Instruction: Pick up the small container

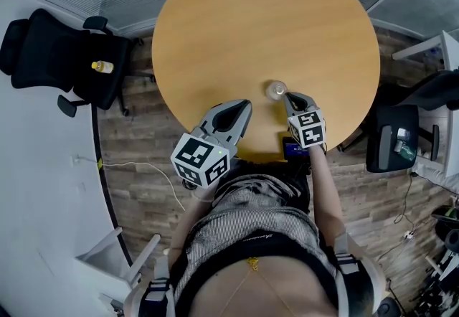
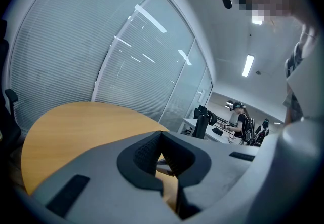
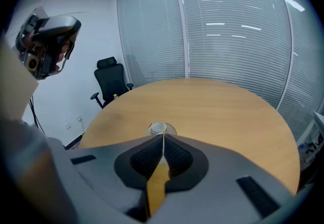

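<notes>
A small clear container (image 1: 276, 90) stands on the round wooden table (image 1: 265, 21), near its front edge. My right gripper (image 1: 288, 98) points down at it from just behind, jaws shut with nothing between them. In the right gripper view the container (image 3: 158, 128) sits right past the closed tips of the right gripper (image 3: 163, 137), and I cannot tell whether they touch it. My left gripper (image 1: 245, 103) hovers over the table's front edge, left of the container. In its own view the left gripper (image 2: 161, 135) has its tips together and holds nothing.
A black office chair (image 1: 64, 57) with a yellow bottle (image 1: 102, 66) on its seat stands left of the table. Another dark chair (image 1: 391, 138) is at the right. Blinds (image 3: 233, 30) run behind the table. A person (image 2: 239, 121) sits at a far desk.
</notes>
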Action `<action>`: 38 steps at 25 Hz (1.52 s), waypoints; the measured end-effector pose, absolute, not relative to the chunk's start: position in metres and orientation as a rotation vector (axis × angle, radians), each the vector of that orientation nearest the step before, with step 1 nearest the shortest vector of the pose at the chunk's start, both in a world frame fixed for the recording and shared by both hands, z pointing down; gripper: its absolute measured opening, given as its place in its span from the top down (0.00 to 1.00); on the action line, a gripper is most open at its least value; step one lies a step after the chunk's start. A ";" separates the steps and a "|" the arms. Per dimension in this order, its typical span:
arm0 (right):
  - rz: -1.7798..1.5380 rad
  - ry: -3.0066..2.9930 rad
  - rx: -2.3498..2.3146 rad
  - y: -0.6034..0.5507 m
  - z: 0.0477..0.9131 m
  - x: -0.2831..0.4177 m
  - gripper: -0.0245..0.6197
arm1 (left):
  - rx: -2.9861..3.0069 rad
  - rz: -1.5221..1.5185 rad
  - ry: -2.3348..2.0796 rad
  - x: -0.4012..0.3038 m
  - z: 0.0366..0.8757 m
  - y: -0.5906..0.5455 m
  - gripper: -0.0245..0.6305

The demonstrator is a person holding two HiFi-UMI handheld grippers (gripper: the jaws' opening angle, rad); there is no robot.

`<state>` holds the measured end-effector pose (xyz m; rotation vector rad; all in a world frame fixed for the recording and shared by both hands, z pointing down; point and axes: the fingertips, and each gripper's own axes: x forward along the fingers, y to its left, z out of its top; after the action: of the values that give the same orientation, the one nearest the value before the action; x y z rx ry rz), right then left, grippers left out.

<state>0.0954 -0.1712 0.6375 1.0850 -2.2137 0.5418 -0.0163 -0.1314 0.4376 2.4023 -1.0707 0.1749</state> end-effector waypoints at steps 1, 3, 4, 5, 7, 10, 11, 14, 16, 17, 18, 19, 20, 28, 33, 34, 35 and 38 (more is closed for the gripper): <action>0.542 -2.215 1.082 -0.172 0.637 0.095 0.93 | 2.400 0.175 -1.069 -0.016 0.438 -0.131 0.96; 0.545 -2.217 1.075 -0.172 0.637 0.093 0.93 | 2.397 0.178 -1.065 -0.017 0.439 -0.130 0.96; 0.548 -2.217 1.072 -0.172 0.638 0.092 0.93 | 2.396 0.179 -1.063 -0.017 0.439 -0.130 0.96; 0.551 -2.215 1.068 -0.172 0.638 0.091 0.93 | 2.397 0.182 -1.060 -0.017 0.440 -0.129 0.96; 0.556 -2.211 1.054 -0.170 0.639 0.091 0.93 | 2.398 0.185 -1.054 -0.017 0.440 -0.128 0.96; 0.558 -2.213 1.035 -0.167 0.641 0.089 0.93 | 2.397 0.188 -1.049 -0.018 0.441 -0.126 0.96; 0.557 -2.217 1.032 -0.167 0.641 0.089 0.93 | 2.394 0.190 -1.049 -0.017 0.442 -0.125 0.96; 0.552 -2.243 1.039 -0.167 0.640 0.089 0.93 | 2.389 0.194 -1.043 -0.016 0.445 -0.122 0.96; 0.561 -2.257 1.038 -0.167 0.640 0.087 0.93 | 2.389 0.195 -1.035 -0.016 0.446 -0.121 0.96; 0.571 -2.260 1.035 -0.167 0.641 0.087 0.93 | 2.389 0.195 -1.032 -0.017 0.446 -0.121 0.96; 0.582 -2.262 1.031 -0.166 0.642 0.086 0.93 | 2.389 0.196 -1.029 -0.018 0.447 -0.122 0.96; 0.593 -2.261 1.029 -0.165 0.644 0.086 0.93 | 2.388 0.196 -1.026 -0.018 0.447 -0.122 0.96; 0.601 -2.260 1.027 -0.164 0.644 0.087 0.93 | 2.387 0.198 -1.024 -0.018 0.448 -0.121 0.96; 0.633 -2.242 0.996 -0.158 0.656 0.088 0.70 | 2.382 0.223 -1.007 -0.018 0.453 -0.125 0.96; 0.645 -2.237 1.000 -0.161 0.662 0.086 0.61 | 2.381 0.239 -1.001 -0.018 0.455 -0.126 0.96; 0.647 -2.238 1.001 -0.162 0.663 0.086 0.59 | 2.380 0.243 -1.001 -0.017 0.455 -0.126 0.96; 0.650 -2.238 1.004 -0.164 0.665 0.086 0.58 | 2.379 0.246 -1.003 -0.017 0.455 -0.126 0.96; 0.661 -2.241 1.016 -0.169 0.670 0.084 0.52 | 2.371 0.253 -1.011 -0.018 0.457 -0.125 0.96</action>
<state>0.0844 -0.1692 0.6695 1.0163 -2.2409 0.6613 -0.0184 -0.1251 0.4566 2.3711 -1.0108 0.2535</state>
